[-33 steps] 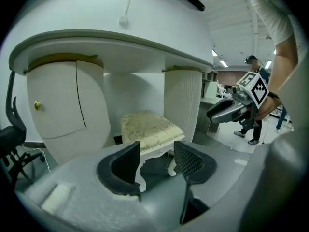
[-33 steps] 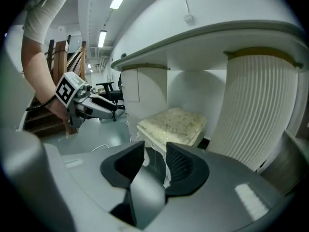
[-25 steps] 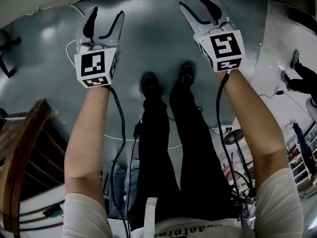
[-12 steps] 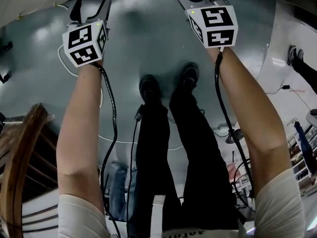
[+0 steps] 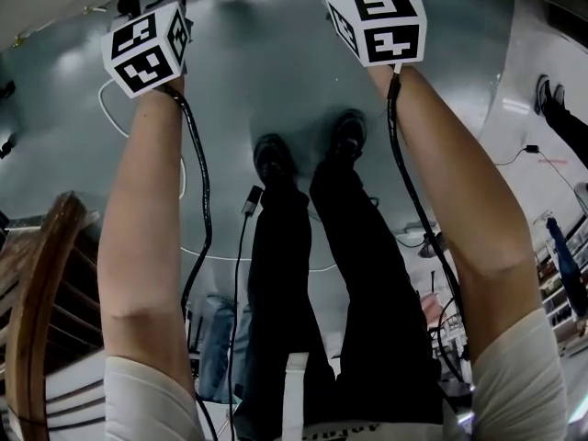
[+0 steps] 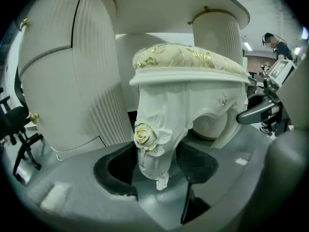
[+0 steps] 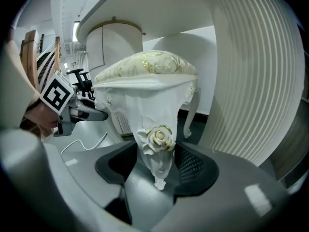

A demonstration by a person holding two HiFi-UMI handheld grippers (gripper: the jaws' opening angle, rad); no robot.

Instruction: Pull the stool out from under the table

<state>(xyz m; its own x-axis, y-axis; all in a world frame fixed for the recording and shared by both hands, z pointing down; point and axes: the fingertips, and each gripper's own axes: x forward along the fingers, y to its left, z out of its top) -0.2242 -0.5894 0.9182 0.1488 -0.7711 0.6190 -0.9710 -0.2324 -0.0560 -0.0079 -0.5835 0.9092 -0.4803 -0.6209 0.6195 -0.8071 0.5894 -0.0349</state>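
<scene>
The white stool (image 6: 188, 64) has a gold-patterned cushion and carved legs, and stands under the white table (image 6: 159, 8) between its ribbed pedestals (image 6: 63, 76). My left gripper (image 6: 157, 166) has one front stool leg (image 6: 154, 144), marked by a gold rose, between its jaws. They are closing, and both pads look to be against it. My right gripper (image 7: 157, 166) holds the other front leg (image 7: 157, 149) the same way, its jaws also closing. In the head view only the marker cubes (image 5: 147, 47) (image 5: 378, 21) show; the jaws are cut off at the top edge.
A wooden chair (image 5: 37, 301) stands at my near left. Cables (image 5: 220, 255) trail over the grey floor by my feet. A black office chair (image 6: 14, 129) is left of the table. Another person's shoes (image 5: 551, 108) stand on the floor at the right.
Both grippers have moved forward to the stool. In the head view their jaws have passed out of the top of the picture and only the cubes remain.
</scene>
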